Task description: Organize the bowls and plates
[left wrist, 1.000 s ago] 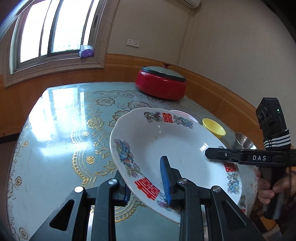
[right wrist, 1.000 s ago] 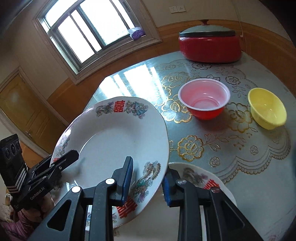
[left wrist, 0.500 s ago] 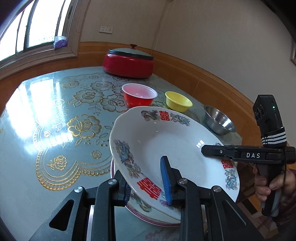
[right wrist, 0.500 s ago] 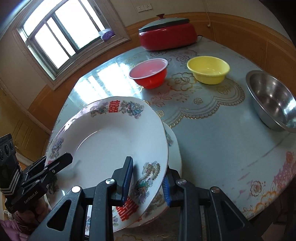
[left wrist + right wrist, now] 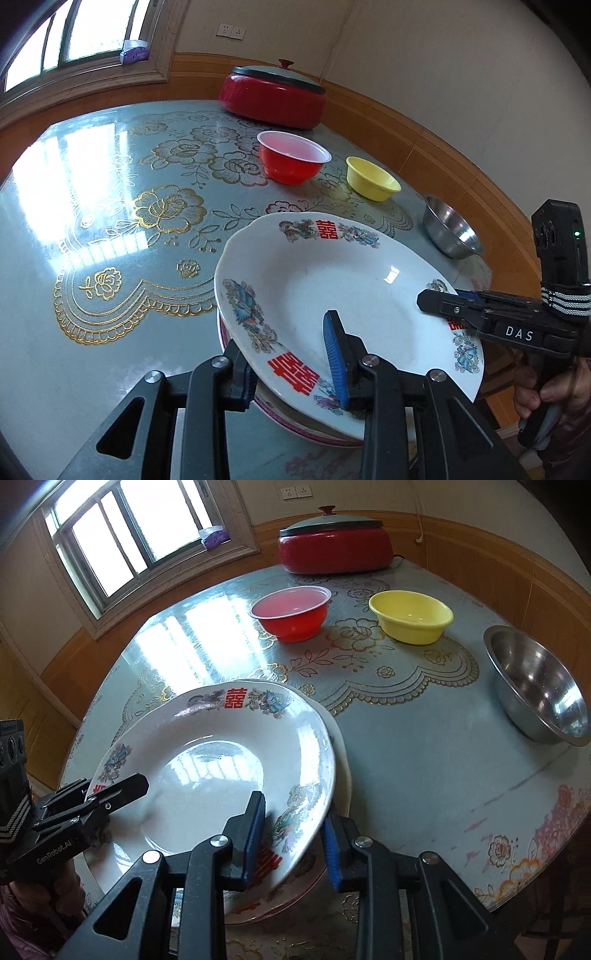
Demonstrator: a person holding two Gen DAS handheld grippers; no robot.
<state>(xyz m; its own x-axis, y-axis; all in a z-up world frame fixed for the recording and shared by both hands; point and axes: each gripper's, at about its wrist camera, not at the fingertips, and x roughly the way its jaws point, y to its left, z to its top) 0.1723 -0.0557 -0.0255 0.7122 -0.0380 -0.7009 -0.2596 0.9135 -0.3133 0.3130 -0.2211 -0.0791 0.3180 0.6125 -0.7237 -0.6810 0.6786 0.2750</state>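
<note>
My left gripper (image 5: 291,363), jaws opening, and clenched right gripper (image 5: 293,836) grasp the plate (image 5: 332,280) over the glossy floral table (image 5: 110,221), window (image 5: 122,535) far left.

- Black two-finger left gripper (image 5: 291,365), lower frame: blue ribbed pads (image 5: 334,363), silver screws.
- Black right gripper (image 5: 439,301), right edge: white "DAS" lettering, striped band, green light.

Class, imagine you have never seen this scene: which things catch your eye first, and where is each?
The big white plate with red characters sits over another plate at the table's near edge, gripped by the left gripper, whose jaws are opening, and the right gripper. Beyond stand a red bowl, yellow bowl and steel bowl.
</note>
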